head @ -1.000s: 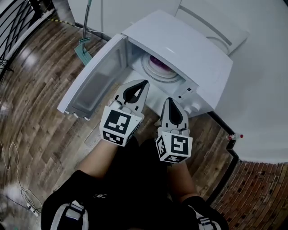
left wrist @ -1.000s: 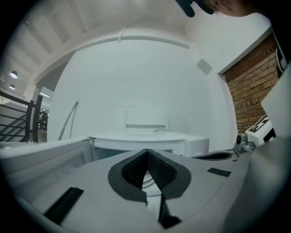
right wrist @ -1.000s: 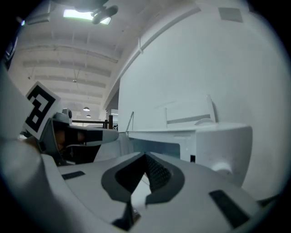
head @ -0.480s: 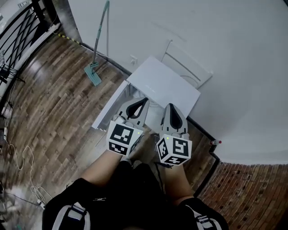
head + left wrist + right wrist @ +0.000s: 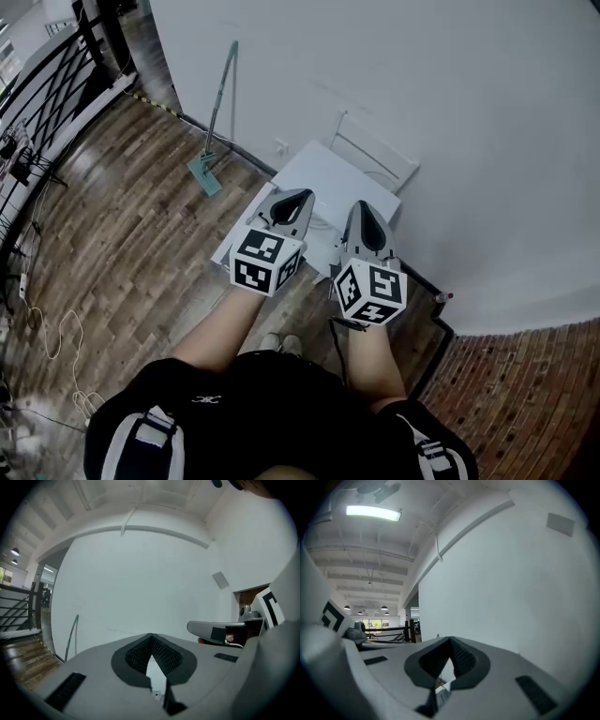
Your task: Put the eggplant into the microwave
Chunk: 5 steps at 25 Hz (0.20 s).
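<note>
Far beneath the left gripper (image 5: 302,195) and right gripper (image 5: 362,206), jaws clenched empty, wooden floor (image 5: 141,234) and microwave (image 5: 339,178) lie lower than before.

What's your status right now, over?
Both shut, empty: left gripper, right gripper. Held high above the microwave on the floor. No eggplant in sight. Nothing in the way.

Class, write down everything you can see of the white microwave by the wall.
The microwave is a white box seen from above, its flat top plain and smooth. It stands low near the white wall on the wooden floor. Its door hangs open toward the view's left. The left gripper and right gripper cover its opening, hiding the inside.
</note>
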### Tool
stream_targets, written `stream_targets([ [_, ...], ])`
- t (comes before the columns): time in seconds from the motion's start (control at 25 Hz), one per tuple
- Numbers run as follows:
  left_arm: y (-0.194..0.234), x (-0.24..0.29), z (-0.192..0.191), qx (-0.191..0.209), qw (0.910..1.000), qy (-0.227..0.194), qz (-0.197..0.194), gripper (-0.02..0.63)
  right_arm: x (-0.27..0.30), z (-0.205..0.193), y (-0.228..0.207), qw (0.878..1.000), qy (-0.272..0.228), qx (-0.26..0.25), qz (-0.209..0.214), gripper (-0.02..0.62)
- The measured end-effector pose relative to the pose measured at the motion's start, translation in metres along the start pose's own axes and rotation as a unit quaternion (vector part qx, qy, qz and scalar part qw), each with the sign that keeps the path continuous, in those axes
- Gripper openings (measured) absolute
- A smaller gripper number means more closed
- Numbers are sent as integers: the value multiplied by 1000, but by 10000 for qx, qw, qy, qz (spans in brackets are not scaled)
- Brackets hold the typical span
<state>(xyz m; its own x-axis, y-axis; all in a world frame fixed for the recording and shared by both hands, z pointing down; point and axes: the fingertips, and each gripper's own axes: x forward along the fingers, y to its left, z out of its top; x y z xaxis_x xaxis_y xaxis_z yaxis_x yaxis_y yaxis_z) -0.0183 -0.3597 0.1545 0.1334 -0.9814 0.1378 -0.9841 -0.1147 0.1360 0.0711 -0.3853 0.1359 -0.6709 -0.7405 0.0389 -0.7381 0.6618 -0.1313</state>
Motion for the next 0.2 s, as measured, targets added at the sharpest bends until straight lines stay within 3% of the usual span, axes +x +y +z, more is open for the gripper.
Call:
stream_targets([
  [0.2, -10, -32, 13, -29, 9999, -130, 13, -3, -31, 14, 9, 9994, -128, 326, 63, 3],
])
